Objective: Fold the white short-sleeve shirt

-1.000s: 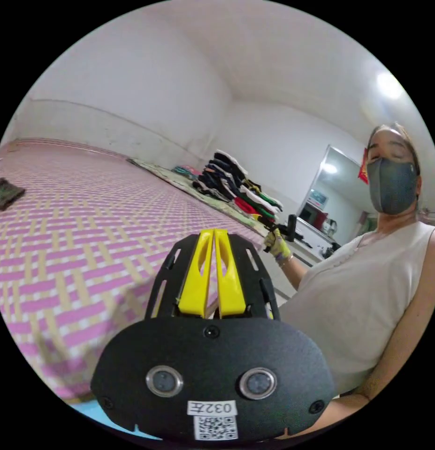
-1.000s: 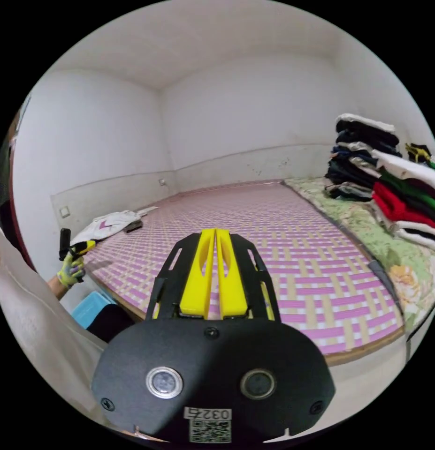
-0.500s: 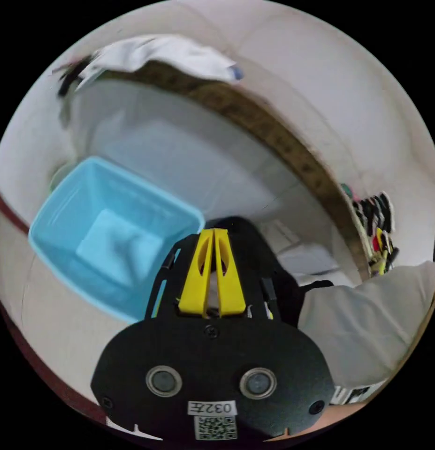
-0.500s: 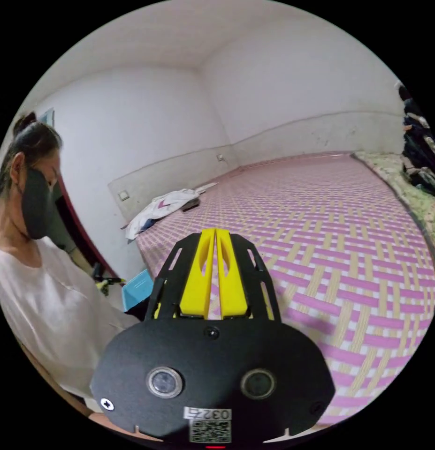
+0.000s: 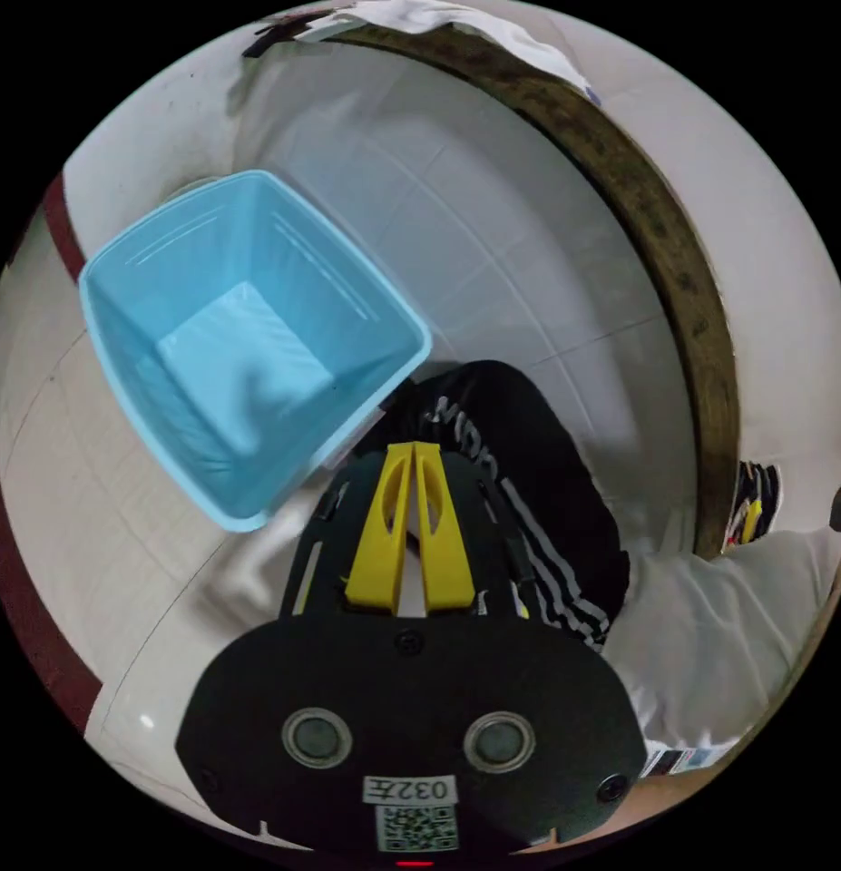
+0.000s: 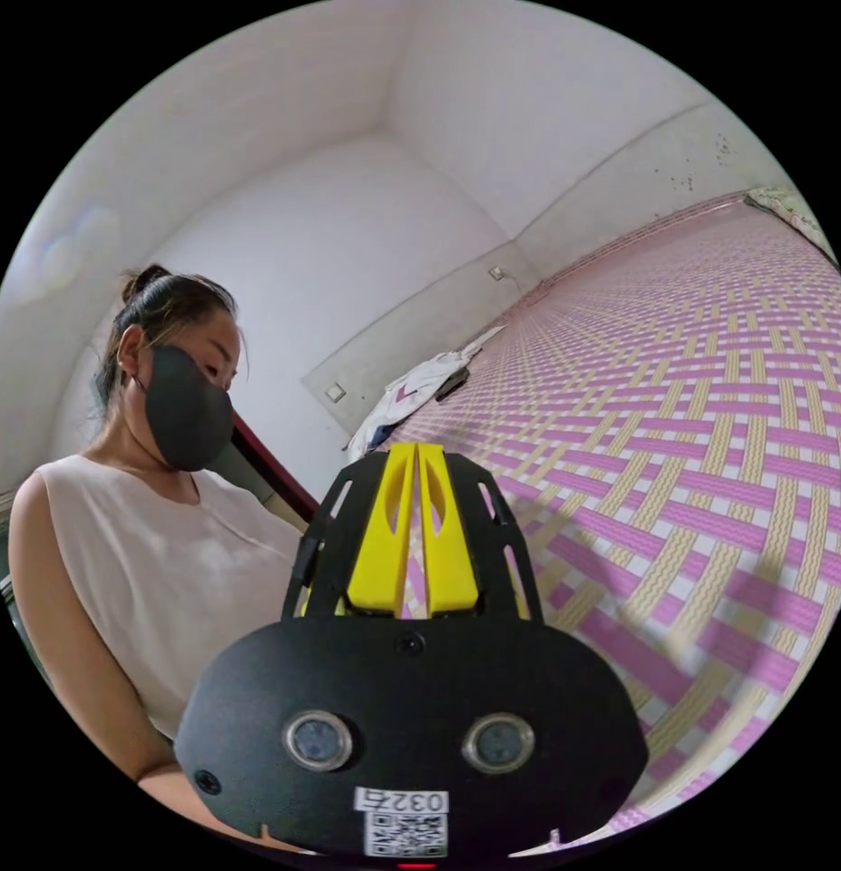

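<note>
Light blue bin (image 5: 229,345); black trousers (image 5: 538,490), white side stripes; pink-and-tan woven mat (image 6: 710,435); white shirt (image 6: 415,386), yellow-jawed grippers.

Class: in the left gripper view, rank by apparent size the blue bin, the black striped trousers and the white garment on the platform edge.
1. blue bin
2. black striped trousers, partly hidden behind the left gripper, so unsure
3. white garment, far off and cut by the frame

The left gripper view looks down at the tiled floor (image 5: 493,263), close above a blue bin (image 5: 243,340) beside the bed edge (image 5: 656,227). The right gripper view looks low along the woven mat (image 6: 710,435) toward the far wall. Both views catch the white shirt (image 6: 420,386) at the bed's edge.
</note>
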`<state>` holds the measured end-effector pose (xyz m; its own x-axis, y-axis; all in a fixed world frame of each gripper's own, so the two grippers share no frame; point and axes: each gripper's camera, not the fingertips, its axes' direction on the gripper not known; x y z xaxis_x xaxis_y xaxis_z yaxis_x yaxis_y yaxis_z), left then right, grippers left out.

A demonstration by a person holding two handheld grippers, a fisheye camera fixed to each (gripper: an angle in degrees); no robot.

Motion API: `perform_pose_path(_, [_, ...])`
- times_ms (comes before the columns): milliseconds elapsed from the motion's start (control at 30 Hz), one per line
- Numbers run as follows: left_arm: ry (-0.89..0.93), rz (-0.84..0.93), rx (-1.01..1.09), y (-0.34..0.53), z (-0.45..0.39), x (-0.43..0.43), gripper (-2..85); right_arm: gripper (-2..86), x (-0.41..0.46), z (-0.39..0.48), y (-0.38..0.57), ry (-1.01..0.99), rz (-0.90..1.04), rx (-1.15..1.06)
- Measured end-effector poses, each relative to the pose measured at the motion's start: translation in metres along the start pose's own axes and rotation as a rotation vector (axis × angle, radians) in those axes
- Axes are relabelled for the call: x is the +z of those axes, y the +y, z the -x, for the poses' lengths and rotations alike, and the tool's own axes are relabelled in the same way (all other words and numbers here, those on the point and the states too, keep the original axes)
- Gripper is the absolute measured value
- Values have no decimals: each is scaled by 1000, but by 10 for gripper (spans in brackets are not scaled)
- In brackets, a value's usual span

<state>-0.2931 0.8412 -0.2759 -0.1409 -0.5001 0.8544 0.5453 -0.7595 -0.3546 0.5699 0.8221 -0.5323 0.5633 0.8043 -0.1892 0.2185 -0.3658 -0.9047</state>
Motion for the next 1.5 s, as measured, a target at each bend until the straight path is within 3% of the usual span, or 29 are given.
perform_pose_path(200, [275, -103, 107, -11, -40, -25, -9, -10, -31, -5, -2, -55, -47, -55])
perform_pose_path(500, [339, -206, 180, -17, -42, -89, -9, -10, -65, -19, -6, -80, -106, -53])
perform_pose_path(667, [280, -198, 308, -22, -70, -119, -9, -10, -91, -19, 1, -62, -206, -80])
perform_pose_path(867, [362, -533, 387, -50, -104, -186, -4, -10, -101, -22, -4, -61, -193, -78])
perform_pose_path(967, [429, -673, 310, -92, -91, -217, 25, -10, -103, -27, -8, -68, -179, -59])
perform_pose_path(1033, [539, -741, 149, -139, -51, -242, 79, -10, -107, -28, -9, -66, -191, -61])
perform_pose_path(1133, [676, -855, -58, -195, 13, -274, 92, -10, -111, -28, -10, -52, -203, -59])
perform_pose_path(1233, [542, -825, -190, -252, 58, -306, 107, -10, -113, -31, -13, -46, -205, -43])
perform_pose_path(1300, [554, -798, -268, -277, 84, -318, 112, -10, -114, -32, -15, -41, -203, -35])
perform_pose_path(1400, [817, -922, -210, -287, 105, -342, 45, -10, -116, -31, -16, -33, -208, -33])
perform_pose_path(1500, [734, -909, -207, -292, 101, -374, -1, -10, -118, -31, -17, -43, -213, -35])
